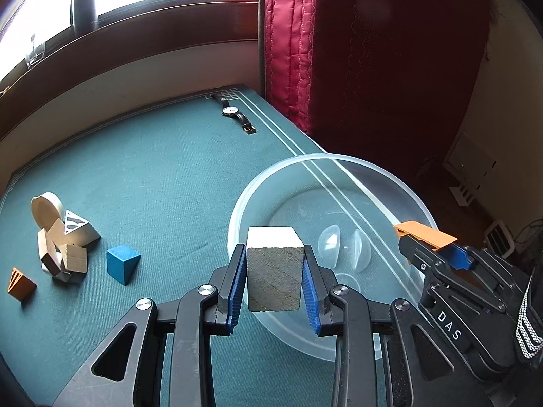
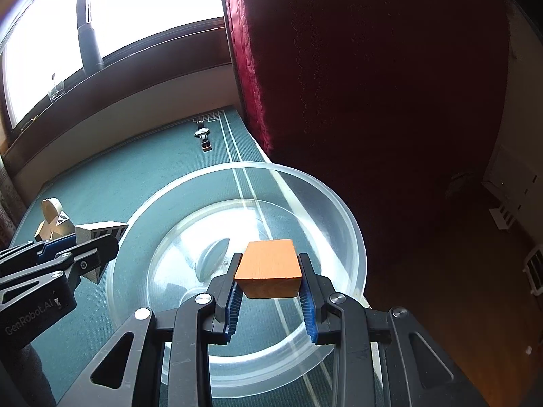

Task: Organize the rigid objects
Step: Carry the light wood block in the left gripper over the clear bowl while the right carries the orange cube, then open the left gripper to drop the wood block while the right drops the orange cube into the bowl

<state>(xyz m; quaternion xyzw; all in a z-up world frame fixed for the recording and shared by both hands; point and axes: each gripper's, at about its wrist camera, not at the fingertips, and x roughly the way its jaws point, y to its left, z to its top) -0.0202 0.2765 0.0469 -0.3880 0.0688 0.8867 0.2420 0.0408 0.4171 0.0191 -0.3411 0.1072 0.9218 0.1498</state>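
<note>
My left gripper [image 1: 274, 248] is shut on a white-grey block [image 1: 275, 271], held above the near left rim of a clear plastic bowl [image 1: 383, 173]. My right gripper [image 2: 270, 257] is shut on an orange block [image 2: 269, 269] over the middle of the bowl [image 2: 339, 203]. From the left wrist view the right gripper [image 1: 428, 245] shows over the bowl's right rim with the orange block [image 1: 424, 232]. In the right wrist view the left gripper [image 2: 96, 249] comes in from the left with the striped end of its block [image 2: 101, 230]. Clear dome pieces [image 1: 331, 240] lie in the bowl.
A pile of wooden blocks [image 1: 61, 237], a blue block [image 1: 122, 263] and an orange wedge [image 1: 20, 285] lie on the teal table cloth [image 1: 163, 176] at the left. A wristwatch [image 1: 234, 112] lies at the far edge. A red quilted panel [image 1: 295, 51] stands behind the table's right edge.
</note>
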